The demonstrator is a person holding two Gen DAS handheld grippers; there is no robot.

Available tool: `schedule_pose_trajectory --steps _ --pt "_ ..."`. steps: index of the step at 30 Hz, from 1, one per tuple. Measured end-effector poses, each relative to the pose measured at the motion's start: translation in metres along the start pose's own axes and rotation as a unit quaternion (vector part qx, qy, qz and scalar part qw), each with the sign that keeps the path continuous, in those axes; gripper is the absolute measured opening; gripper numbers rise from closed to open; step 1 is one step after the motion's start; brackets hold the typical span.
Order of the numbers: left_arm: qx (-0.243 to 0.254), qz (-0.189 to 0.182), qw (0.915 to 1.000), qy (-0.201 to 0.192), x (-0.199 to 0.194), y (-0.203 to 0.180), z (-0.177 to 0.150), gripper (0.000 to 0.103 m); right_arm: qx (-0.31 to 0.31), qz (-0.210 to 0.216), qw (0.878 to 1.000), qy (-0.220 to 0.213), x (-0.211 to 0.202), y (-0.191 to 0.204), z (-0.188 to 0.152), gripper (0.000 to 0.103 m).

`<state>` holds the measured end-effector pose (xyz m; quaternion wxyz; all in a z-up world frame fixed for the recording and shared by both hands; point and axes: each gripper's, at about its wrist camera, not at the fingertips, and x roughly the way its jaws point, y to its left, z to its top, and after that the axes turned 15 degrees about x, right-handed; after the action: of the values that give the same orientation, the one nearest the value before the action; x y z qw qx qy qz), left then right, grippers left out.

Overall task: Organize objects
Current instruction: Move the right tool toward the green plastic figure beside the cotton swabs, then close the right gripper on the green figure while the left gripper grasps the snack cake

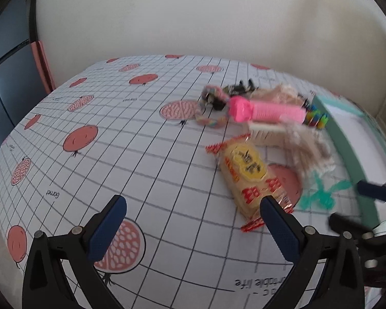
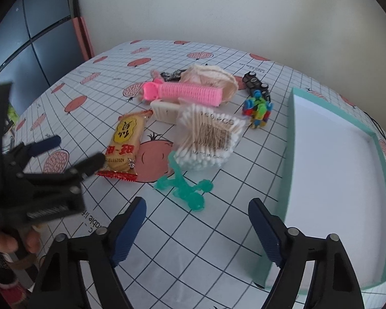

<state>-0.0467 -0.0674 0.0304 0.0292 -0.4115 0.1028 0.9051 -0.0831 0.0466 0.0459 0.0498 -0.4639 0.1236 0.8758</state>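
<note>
Teal plastic is what my right gripper (image 2: 195,229) points at: the little jack-shaped toy (image 2: 185,188) lies on the cloth just ahead of my parted fingers, which grasp nothing. I judge it the nearest loose piece to the mint-walled tray (image 2: 373,134) at my right, whose white floor holds nothing that I can see, so it seems the sensible first pick. My left gripper (image 1: 193,229) is spread wide and bare too, its tips near the yellow cracker packet (image 1: 247,172). Behind sit the cotton swabs (image 2: 208,136), a pink roller (image 2: 185,94) and a bright block toy (image 2: 257,109), heaped close together. Everything rests on a grid-printed tablecloth (image 1: 115,139) with red pomegranates, pushed against a cream wall (image 1: 193,13) beside a dark window (image 2: 36,41).
</note>
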Motion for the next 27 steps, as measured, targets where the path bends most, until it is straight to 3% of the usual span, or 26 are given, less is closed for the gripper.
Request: schedule_pose_trajectory --steps 7,10,18,21,22,27 --pt "0.014 -0.045 0.9989 -0.006 0.010 -0.016 0.020 0.103 0.002 0.004 1.000 0.018 0.015 0.000 0.000 0.064" --pt "0.018 -0.060 0.9980 -0.007 0.013 -0.025 0.026 0.103 0.004 0.004 1.000 0.022 0.019 -0.001 -0.001 0.051" --pt "0.013 -0.066 0.9977 -0.003 0.022 -0.032 0.031 0.101 0.003 0.016 1.000 0.015 0.019 -0.001 -0.001 0.031" --pt "0.011 -0.068 0.9976 0.000 0.024 -0.031 0.029 0.093 0.001 0.016 1.000 0.013 0.019 0.000 -0.002 0.029" --pt "0.011 -0.070 0.9975 0.001 0.024 -0.030 0.029 0.091 0.002 0.017 1.000 0.012 0.019 0.000 -0.002 0.023" --pt "0.002 -0.088 0.9961 0.009 0.027 -0.027 0.025 0.072 0.005 0.018 1.000 0.012 0.018 -0.003 -0.001 0.023"
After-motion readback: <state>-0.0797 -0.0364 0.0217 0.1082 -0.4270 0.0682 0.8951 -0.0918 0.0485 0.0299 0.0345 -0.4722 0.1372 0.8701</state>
